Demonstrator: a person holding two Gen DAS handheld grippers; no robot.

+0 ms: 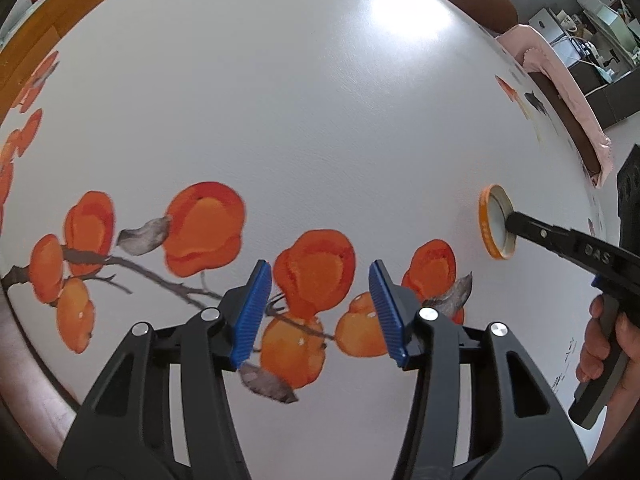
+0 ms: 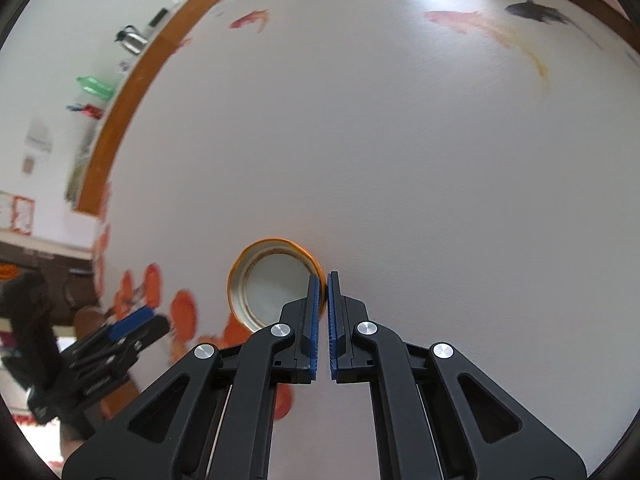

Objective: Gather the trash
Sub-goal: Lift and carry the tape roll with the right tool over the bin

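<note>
Your right gripper [image 2: 323, 280], nearly closed, pinches the right rim of the round orange metal lid [image 2: 274, 284]; your left gripper [image 1: 320, 276] waits wide open, far off.

Orange-rimmed lid [image 2: 275, 285]; white tablecloth [image 1: 320, 120], orange fruit print; blue-padded tongs [image 1: 320, 312].

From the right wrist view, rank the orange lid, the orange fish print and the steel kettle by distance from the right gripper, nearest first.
1. Orange lid: at the right gripper, its rim between the nearly shut fingers.
2. Orange fish print: across the table, upper right.
3. Steel kettle: off the table, on the wooden ledge, upper left.
</note>
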